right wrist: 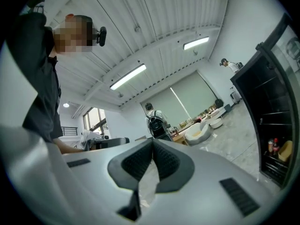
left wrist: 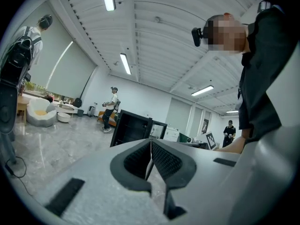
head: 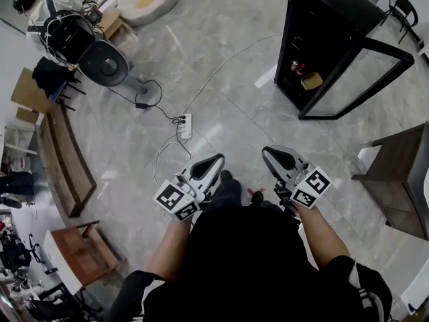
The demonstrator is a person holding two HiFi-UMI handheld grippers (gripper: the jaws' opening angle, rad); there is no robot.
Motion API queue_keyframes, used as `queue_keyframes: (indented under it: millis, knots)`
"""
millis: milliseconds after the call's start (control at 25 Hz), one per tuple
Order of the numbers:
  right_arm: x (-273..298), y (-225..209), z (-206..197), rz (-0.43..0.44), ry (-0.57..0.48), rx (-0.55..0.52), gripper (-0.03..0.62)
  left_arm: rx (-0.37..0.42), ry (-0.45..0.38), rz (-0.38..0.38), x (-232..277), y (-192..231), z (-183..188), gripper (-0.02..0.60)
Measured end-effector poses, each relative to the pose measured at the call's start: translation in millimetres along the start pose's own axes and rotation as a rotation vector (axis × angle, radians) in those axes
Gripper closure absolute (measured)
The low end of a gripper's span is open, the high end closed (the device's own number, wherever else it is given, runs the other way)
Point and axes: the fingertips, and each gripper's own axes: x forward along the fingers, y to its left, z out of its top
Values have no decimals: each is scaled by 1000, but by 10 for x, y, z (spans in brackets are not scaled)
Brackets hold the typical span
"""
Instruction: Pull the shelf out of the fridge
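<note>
The black fridge (head: 320,40) stands on the floor at the upper right of the head view, its glass door (head: 367,79) swung open. On a lower shelf (head: 303,86) inside it stand small bottles and a yellow item. Both grippers are held well short of it, near the person's body. My left gripper (head: 216,160) is shut and empty; in the left gripper view its pads (left wrist: 159,159) meet, with the fridge (left wrist: 132,128) far ahead. My right gripper (head: 269,154) is shut and empty as well (right wrist: 152,146). The right gripper view has the fridge (right wrist: 274,97) at its right edge.
A power strip (head: 186,126) with trailing cables lies on the marble floor between me and the fridge. A wooden bench (head: 64,161) runs along the left, a dark wooden table (head: 402,176) stands at the right. Another person (head: 41,17) with equipment is at the far left.
</note>
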Motion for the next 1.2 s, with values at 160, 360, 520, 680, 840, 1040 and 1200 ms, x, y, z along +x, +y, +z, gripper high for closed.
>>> queue_keyframes:
  millis: [160,360,520,680,840,1040,1200]
  knots:
    - [306,-206,-31,-20,9,9,568,-19,-19,-4,74,408,47,558]
    - [769,-453,46,-72,17,10,568,-79,-40,-21,206,1084,151,558]
    - [1192,-675,176,-114,23,0,568,-103,-50,-54,335,1615,378,558]
    - [1561,-898,316,-179,-15,11,568,-132,-20,-127,503,1993,433,558]
    - [1733,-1126,399,-250,-65,54,568,-178,15,-204,717,2223,366,558]
    - [1698,-1383,494,-351,-110,70,568,-210,56,-290,1026,2417,313,558]
    - [1515,-1672,562,-412,-145,92,568,-237,73,-332,1383,2467,279,558]
